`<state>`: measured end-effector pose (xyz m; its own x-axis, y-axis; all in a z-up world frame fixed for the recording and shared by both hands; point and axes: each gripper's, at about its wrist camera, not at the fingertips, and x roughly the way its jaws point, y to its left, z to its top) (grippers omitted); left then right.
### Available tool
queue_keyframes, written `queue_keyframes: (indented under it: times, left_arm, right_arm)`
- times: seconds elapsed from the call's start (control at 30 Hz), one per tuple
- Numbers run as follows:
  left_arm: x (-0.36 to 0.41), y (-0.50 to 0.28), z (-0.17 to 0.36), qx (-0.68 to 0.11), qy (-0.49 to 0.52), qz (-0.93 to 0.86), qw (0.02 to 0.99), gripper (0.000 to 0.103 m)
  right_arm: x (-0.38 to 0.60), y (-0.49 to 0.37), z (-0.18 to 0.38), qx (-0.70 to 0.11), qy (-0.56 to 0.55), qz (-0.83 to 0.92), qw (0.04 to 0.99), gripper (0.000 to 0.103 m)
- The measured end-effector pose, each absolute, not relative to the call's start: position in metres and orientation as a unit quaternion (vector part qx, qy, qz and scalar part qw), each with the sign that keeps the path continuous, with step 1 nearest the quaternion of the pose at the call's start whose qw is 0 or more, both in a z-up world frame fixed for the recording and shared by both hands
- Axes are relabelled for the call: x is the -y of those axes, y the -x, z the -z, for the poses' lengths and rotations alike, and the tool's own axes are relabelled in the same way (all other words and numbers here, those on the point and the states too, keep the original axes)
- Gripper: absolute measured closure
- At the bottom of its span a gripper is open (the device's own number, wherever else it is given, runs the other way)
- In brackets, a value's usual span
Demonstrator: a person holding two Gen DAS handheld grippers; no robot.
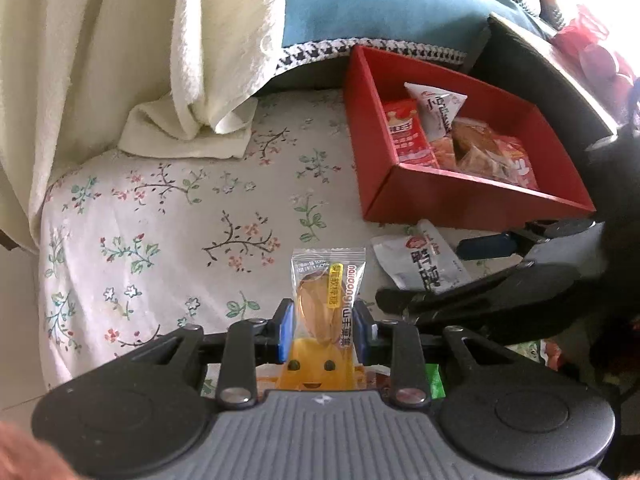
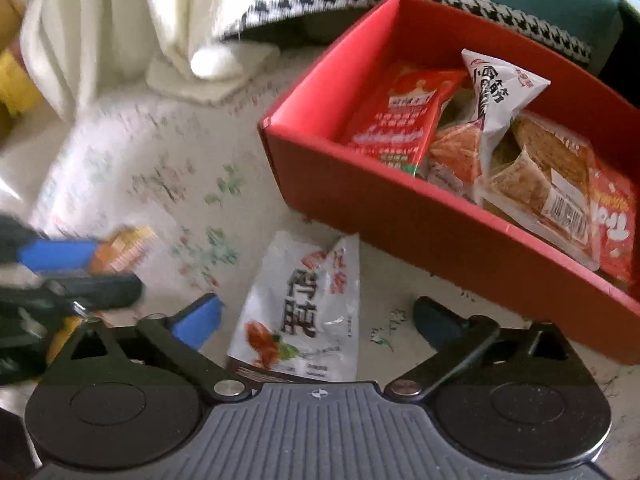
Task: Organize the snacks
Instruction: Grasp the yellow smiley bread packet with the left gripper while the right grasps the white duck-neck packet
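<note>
My left gripper (image 1: 323, 326) is shut on a clear and yellow snack packet (image 1: 326, 300) and holds it upright above the floral cloth. A red box (image 1: 460, 200) with several snack packets stands ahead to the right. A white chicken-snack pouch (image 1: 422, 264) lies on the cloth before the box. In the right wrist view my right gripper (image 2: 316, 316) is open, its fingers on either side of the white pouch (image 2: 304, 308), just short of the red box (image 2: 360, 200). The left gripper with the yellow packet (image 2: 120, 248) shows blurred at the left.
The floral cloth (image 1: 160, 220) covers the surface. A cream towel (image 1: 160, 60) hangs at the back left. A blue cushion with a houndstooth edge (image 1: 380, 4) lies behind the box. More wrappers (image 1: 434, 380) lie under my left gripper.
</note>
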<state>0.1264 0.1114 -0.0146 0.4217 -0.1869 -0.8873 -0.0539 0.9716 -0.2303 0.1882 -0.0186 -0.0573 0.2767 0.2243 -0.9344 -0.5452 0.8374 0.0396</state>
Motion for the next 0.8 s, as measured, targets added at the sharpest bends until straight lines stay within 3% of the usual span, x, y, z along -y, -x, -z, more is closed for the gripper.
queue_keyframes:
  times: [0.47,0.67,0.77,0.8]
  left_arm:
    - [-0.112,-0.127,0.017,-0.545,0.107,0.035,0.831,0.079]
    - [-0.107,-0.128,0.018,-0.546,0.098,0.039,0.831,0.079]
    - [-0.106,-0.129,0.019,-0.548,0.097,0.040,0.830,0.079]
    - [-0.106,-0.130,0.019,-0.549,0.096,0.040,0.830,0.079]
  right_arm:
    - [0.020,-0.183,0.065,-0.536,0.162,-0.253,0.789,0.001]
    - [0.029,-0.188,0.056,-0.518,0.153,-0.242,0.806,0.024]
    - [0.033,-0.188,0.052,-0.517,0.151,-0.238,0.808,0.042]
    - [0.037,-0.189,0.050,-0.519,0.150,-0.238,0.807,0.042]
